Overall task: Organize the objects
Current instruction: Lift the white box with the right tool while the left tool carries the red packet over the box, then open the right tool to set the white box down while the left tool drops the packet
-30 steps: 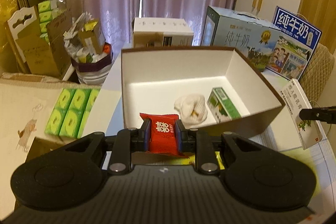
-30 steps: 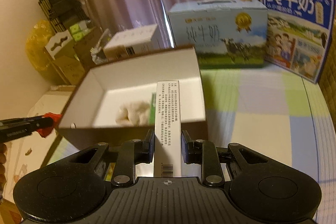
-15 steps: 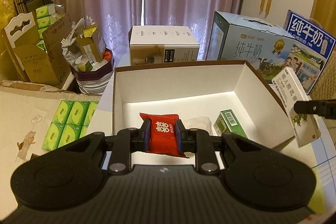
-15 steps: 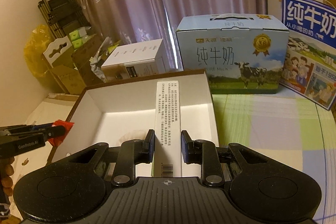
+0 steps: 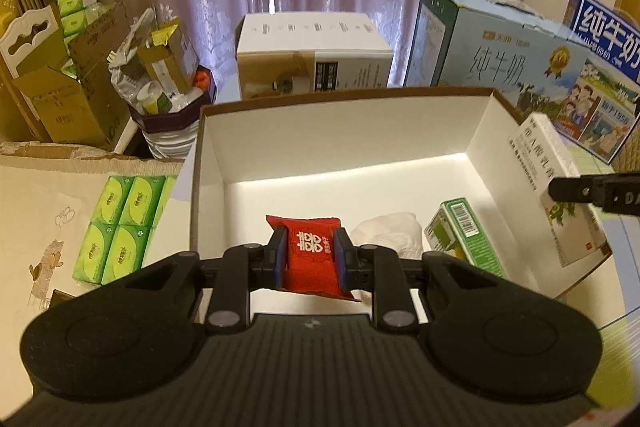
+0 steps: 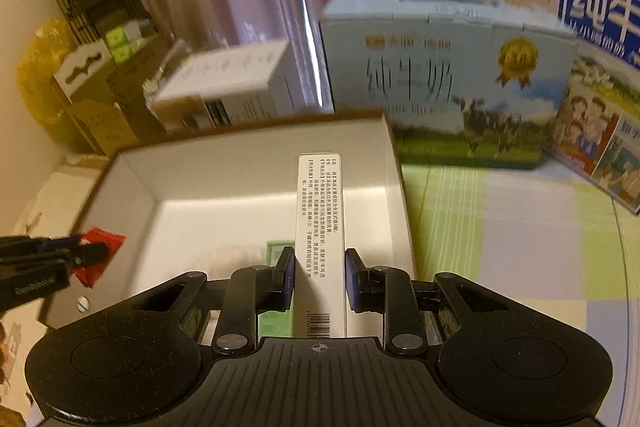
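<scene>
My left gripper (image 5: 309,251) is shut on a red snack packet (image 5: 312,259) and holds it over the near edge of the open white box (image 5: 344,107). Inside the box lie a white crumpled wad (image 5: 390,235) and a small green carton (image 5: 466,237). My right gripper (image 6: 320,274) is shut on a long white printed carton (image 6: 320,227) above the box's right side (image 6: 394,187). That same white carton (image 5: 560,187) shows at the right in the left wrist view. The red packet (image 6: 100,251) shows at the left in the right wrist view.
Two milk cases (image 5: 500,59) (image 6: 596,87) stand behind the box on the checked cloth (image 6: 500,227). A white carton (image 5: 312,55) sits behind the box. Green tissue packs (image 5: 120,227) lie to the left. Cardboard boxes (image 5: 60,99) and a full bin (image 5: 168,99) crowd the back left.
Both grippers have moved forward and down toward the box, each keeping its hold. The box now fills more of both views.
</scene>
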The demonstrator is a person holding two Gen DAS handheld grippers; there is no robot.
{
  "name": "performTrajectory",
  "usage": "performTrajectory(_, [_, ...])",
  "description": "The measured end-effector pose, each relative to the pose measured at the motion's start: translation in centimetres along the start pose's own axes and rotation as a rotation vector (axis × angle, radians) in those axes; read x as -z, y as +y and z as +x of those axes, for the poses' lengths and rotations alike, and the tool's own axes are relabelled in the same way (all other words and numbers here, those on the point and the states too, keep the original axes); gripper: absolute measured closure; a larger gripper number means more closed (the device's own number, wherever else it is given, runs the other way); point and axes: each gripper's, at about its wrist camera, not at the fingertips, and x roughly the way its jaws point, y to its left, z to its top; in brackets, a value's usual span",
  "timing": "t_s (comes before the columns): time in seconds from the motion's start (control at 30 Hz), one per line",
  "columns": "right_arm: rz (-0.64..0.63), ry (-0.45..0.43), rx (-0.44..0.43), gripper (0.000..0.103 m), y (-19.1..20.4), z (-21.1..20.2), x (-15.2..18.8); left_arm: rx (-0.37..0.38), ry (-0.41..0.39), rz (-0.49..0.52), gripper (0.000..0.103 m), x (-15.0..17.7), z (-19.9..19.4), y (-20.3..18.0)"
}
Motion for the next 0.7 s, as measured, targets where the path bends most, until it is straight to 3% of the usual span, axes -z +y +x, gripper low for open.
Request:
performTrajectory(0.37, [-0.006,0.092,0.026,0.081,-0.5,3.5,1.3,-0.007,0.045,0.016,0.083,0.1,2.2,-0.2])
performTrajectory(0.57, [-0.041,0.048,0.068,0.080,-0.1,3.4,0.9,-0.008,0.054,0.018,0.083,0.0,2.8,-0.4])
performTrajectory(0.7, [-0.013,0.051,0.048,0.079,-0.4,3.1,0.7,-0.006,0.061,0.019,0.083,0.1,3.0,-0.5])
